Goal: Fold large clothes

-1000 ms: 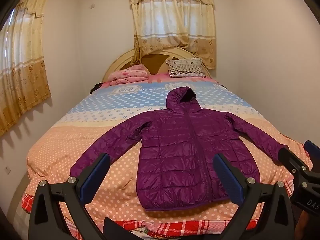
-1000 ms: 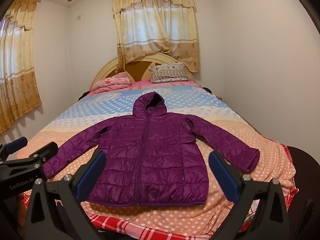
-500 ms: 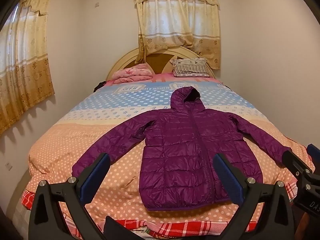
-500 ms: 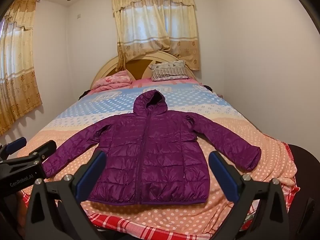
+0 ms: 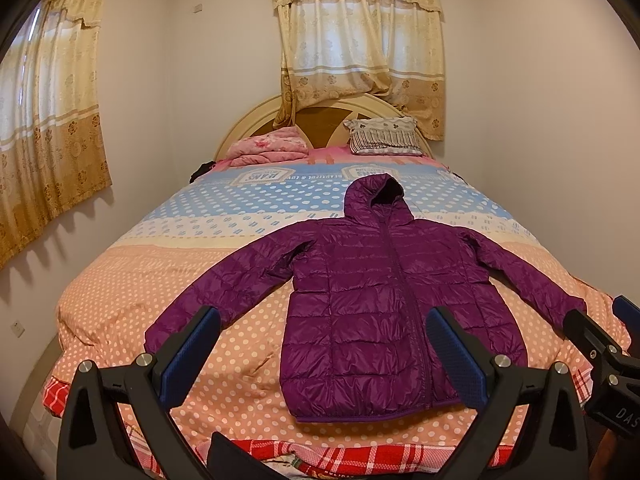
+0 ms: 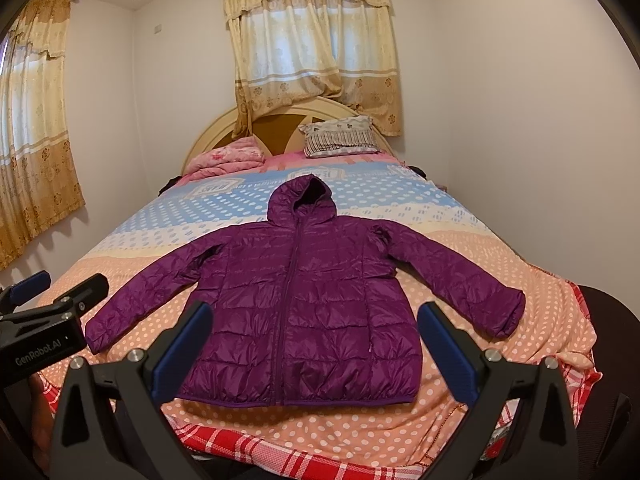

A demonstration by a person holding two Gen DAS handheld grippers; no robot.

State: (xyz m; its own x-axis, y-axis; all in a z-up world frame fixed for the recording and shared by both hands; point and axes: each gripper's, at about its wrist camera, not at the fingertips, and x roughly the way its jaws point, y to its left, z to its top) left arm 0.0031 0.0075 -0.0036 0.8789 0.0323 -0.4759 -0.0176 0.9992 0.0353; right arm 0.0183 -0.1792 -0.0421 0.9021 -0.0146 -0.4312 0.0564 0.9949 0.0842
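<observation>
Jacket (image 5: pixel 384 300) spread flat on bed (image 5: pixel 160 280), unfolded.
Centre frame, zipped, sleeves splayed lower left and right, likely for folding inward. Left tool (image 5: pixel 324 356) and right tool (image 6: pixel 316 348) low in frame, gaping wide, gripping nothing, poised short of hem.

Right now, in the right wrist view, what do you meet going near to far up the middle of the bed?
Red plaid blanket edge → jacket hem → jacket hood → striped pillow → headboard → curtain.
</observation>
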